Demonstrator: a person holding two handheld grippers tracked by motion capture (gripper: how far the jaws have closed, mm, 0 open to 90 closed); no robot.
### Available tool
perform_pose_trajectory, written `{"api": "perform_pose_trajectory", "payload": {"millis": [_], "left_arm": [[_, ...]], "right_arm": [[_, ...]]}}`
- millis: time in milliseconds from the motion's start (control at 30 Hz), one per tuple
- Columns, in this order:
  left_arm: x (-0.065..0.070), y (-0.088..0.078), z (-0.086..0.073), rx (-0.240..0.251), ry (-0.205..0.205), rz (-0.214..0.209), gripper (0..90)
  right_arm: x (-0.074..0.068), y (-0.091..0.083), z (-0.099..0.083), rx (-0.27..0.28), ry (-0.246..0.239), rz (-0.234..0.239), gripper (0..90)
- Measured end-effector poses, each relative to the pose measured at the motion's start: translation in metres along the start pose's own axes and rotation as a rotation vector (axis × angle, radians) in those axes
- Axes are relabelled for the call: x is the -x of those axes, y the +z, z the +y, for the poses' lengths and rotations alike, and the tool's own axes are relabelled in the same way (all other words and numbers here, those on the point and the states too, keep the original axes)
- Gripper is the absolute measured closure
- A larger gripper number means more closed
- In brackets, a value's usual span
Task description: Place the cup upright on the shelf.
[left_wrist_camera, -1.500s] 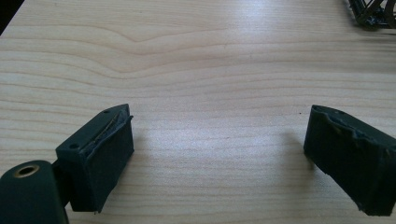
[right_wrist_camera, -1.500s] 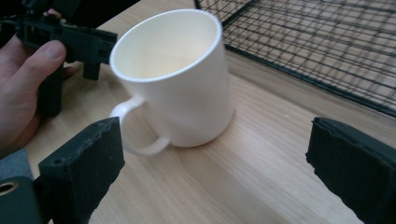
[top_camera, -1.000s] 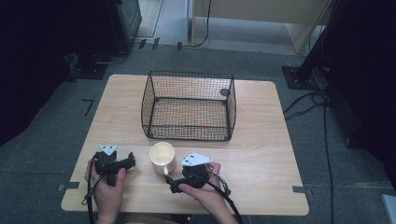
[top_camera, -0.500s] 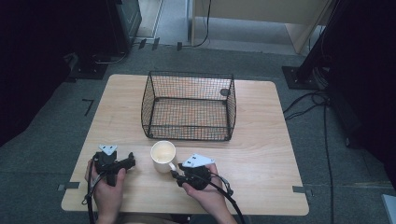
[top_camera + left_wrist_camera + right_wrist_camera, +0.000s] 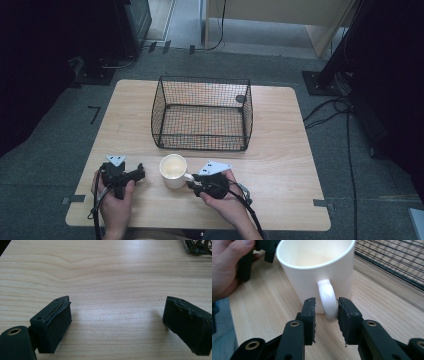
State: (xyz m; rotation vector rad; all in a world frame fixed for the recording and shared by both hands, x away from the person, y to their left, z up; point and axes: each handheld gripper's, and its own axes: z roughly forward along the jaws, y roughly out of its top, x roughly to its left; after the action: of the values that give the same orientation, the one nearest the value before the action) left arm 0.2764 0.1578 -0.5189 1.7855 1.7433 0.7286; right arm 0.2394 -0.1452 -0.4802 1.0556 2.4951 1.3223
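A white mug stands upright on the wooden table, its handle turned toward my right gripper. In the right gripper view the handle sits between the jaws of my right gripper, which have just been closing. One pad touches the handle and a narrow gap shows at the other pad. My left gripper rests left of the mug. Its jaws stand wide open over bare wood.
A black wire basket stands on the table's far half, just beyond the mug. A small dark round thing hangs on its far right wall. The other hand with the left gripper is close behind the mug.
The right gripper's jaws have narrowed from wide open to close around the mug's handle. The left hand and the mug have kept still.
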Motion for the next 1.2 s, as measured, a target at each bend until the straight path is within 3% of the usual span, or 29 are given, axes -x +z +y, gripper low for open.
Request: {"api": "perform_pose_trajectory", "payload": {"millis": [167,267,467,600,967,1200], "left_arm": [[0.000,0.000,0.000,0.000,0.002,-0.002,8.6],[0.000,0.000,0.000,0.001,0.001,-0.002,8.6],[0.000,0.000,0.000,0.002,0.001,-0.004,8.6],[0.000,0.000,0.000,0.000,0.004,-0.006,8.6],[0.001,0.000,0.000,0.001,0.005,-0.007,8.6],[0.001,0.000,0.000,0.000,0.006,-0.007,8.6]], "right_arm": [[-0.002,0.003,0.002,0.000,-0.028,0.026,75.3],[-0.004,0.008,0.002,-0.013,-0.032,0.067,74.3],[-0.012,0.013,0.000,-0.038,-0.057,-0.007,74.9],[-0.015,0.012,0.000,-0.025,-0.115,-0.061,80.1],[-0.012,0.003,0.002,0.004,-0.092,-0.054,80.5],[-0.009,-0.012,0.010,0.046,-0.083,-0.049,80.5]]}}
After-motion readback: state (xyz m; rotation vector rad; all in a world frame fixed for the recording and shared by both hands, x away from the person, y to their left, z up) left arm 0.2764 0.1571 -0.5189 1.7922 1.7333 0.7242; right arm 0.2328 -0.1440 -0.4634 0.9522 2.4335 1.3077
